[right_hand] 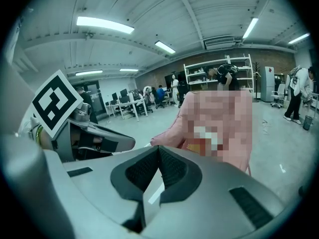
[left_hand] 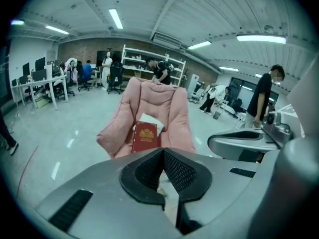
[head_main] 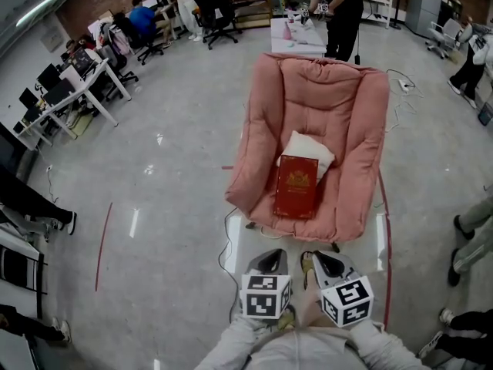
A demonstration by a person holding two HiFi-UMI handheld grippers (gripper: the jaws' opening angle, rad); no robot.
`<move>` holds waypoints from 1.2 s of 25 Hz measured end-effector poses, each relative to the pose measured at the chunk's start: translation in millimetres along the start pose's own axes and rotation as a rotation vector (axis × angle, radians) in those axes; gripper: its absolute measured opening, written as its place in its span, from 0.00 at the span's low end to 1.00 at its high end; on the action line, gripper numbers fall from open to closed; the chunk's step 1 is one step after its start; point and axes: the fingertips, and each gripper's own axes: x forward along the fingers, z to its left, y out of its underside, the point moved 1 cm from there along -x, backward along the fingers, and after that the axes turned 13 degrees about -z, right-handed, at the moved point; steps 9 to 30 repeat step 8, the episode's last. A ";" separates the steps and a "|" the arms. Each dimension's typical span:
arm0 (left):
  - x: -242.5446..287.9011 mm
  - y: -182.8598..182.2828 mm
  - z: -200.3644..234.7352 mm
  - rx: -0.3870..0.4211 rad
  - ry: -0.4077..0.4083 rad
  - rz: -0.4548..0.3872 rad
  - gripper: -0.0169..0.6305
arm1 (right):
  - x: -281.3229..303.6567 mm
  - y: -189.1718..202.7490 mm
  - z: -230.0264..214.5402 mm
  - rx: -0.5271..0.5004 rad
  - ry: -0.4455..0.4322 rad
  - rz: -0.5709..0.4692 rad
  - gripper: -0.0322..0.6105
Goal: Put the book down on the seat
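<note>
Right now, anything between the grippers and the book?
Nothing visible. The book lies on the chair seat against a pillow; left gripper and right gripper, both shut and empty, sit short of the chair.

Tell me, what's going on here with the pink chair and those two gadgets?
A person stands in front of a pink armchair with a two-jaw gripper in each hand. A red book lies on the seat, its far end overlapping a white cushion, so the book looks already put down. The left gripper and the right gripper are both shut and empty, held close to the person's body and clear of the chair.
</note>
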 end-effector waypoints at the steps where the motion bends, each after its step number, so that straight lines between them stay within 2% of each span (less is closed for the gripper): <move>1: -2.6 0.1 -1.2 0.003 0.002 0.000 0.04 | -2.1 0.1 1.1 -0.002 -0.001 -0.001 0.06; 30: -12.7 -1.5 -6.1 0.015 0.000 -0.013 0.04 | -11.5 -3.6 5.7 -0.019 -0.011 -0.013 0.06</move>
